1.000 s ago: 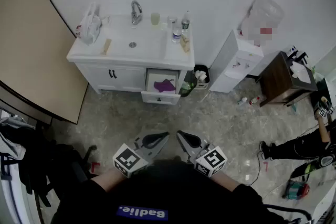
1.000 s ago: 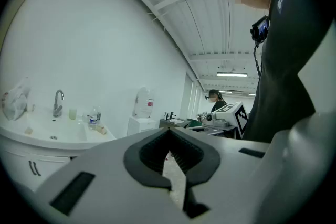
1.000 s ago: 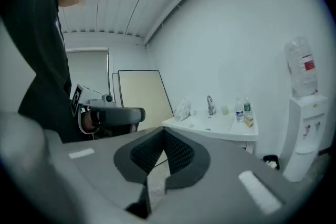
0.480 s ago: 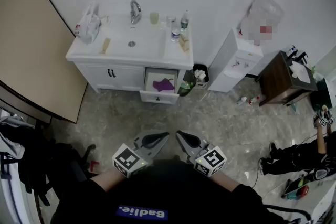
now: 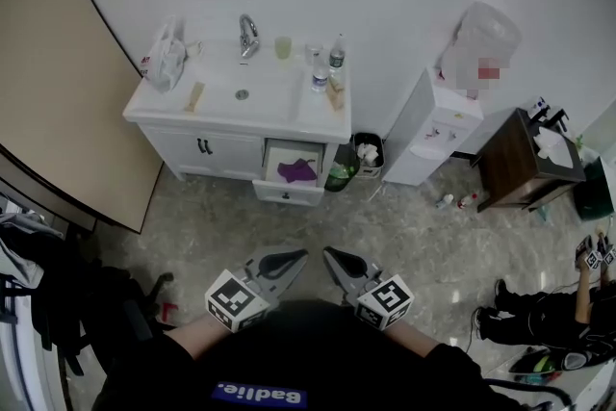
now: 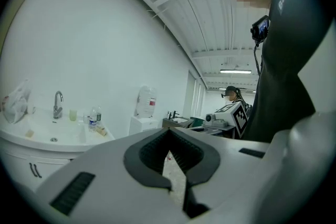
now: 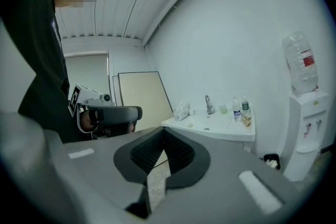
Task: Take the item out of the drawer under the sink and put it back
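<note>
I read the left hand-held gripper [image 5: 292, 258] as closed, jaws tip to tip with nothing between them. Same for the right hand-held gripper [image 5: 338, 258]: closed and empty. Both sit level, close to the person's chest, well apart from the sink [image 5: 241, 93]. The drawer [image 5: 286, 194] under it stands pulled open at the right side of the cabinet [image 5: 207, 149]. The purple item [image 5: 296, 171] lies inside the drawer. Bottles [image 5: 336, 53] stand right of the faucet [image 5: 248, 31].

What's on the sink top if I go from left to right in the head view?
White plastic bag → flat tan bar → silver metal tap → pale green cup → clear plastic bottle with a blue label.
</note>
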`<state>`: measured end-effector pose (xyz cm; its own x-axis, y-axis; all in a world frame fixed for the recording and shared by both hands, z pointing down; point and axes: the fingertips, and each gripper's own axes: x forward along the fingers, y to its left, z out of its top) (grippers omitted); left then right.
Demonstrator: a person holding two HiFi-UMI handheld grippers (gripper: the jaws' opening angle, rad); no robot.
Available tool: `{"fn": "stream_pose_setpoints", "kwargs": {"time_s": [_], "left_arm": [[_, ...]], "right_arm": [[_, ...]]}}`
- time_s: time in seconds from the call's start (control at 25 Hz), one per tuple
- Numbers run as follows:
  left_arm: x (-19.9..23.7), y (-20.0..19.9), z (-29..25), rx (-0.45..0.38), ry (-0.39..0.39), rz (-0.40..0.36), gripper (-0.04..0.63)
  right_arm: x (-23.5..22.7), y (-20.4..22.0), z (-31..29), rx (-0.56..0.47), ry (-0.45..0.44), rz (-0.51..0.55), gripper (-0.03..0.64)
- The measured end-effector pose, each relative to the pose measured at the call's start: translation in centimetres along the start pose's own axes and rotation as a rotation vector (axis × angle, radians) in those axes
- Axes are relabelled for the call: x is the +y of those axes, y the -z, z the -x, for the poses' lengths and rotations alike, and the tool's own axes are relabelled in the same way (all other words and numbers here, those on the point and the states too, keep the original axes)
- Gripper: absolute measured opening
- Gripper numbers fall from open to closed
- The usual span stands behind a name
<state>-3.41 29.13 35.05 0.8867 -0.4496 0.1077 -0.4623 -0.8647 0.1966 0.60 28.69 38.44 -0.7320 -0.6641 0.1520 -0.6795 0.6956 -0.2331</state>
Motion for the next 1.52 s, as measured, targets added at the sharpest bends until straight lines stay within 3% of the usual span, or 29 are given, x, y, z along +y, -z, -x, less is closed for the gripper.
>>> {"fn": "stream_pose_setpoints", "kwargs": {"time_s": [0.48,0.68,1.52], "left_arm": [[-0.2,1.0,-4.0,0.001,-0.115,0.019,0.006],[2.3,0.7,-4.5,0.000,-0.140,0.031,0.006],[25.8,-1.6,-8.4,0.020,0.023,0.067,0.006]], "right_arm": [[-4.6,1.3,1.8,0.021,-0.077,-0.055,0.002],[-6.4,0.8,0.5,0.028,-0.072,-0.039,0.002],[-16.2,-3.1,-19.3,0.047,0.121,-0.057,0.002]]}}
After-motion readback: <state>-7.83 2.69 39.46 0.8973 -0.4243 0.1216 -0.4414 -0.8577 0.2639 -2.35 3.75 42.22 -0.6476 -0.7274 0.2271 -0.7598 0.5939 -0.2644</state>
